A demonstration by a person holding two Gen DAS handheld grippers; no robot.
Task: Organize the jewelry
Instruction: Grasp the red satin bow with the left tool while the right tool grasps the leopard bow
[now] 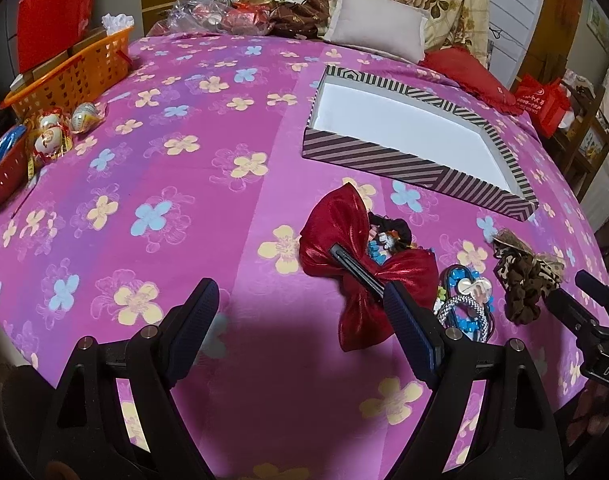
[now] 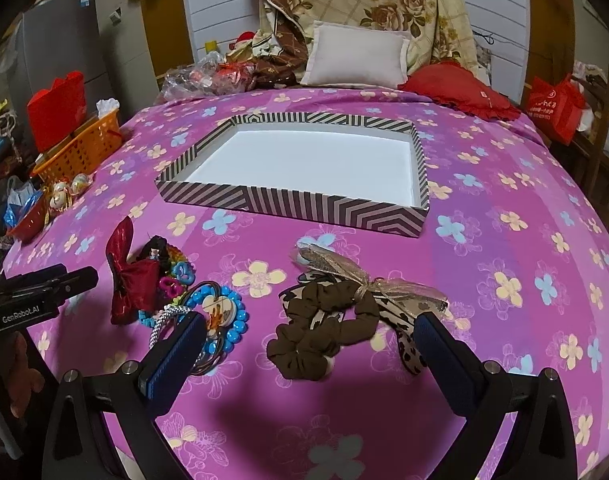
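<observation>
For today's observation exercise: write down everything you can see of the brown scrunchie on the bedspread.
The brown scrunchie is a ruffled ring of soft dark brown fabric with a leopard-print strip and a sheer beige ribbon bow tied on. It lies flat and crumpled on the pink flowered bedspread, in front of the striped box, apart from the other hair pieces. The open right hand-held gripper hovers around it.

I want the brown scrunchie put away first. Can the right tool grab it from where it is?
Probably yes. The right tool is open, with the brown scrunchie lying just ahead between its fingers, and nothing covers it.
</observation>
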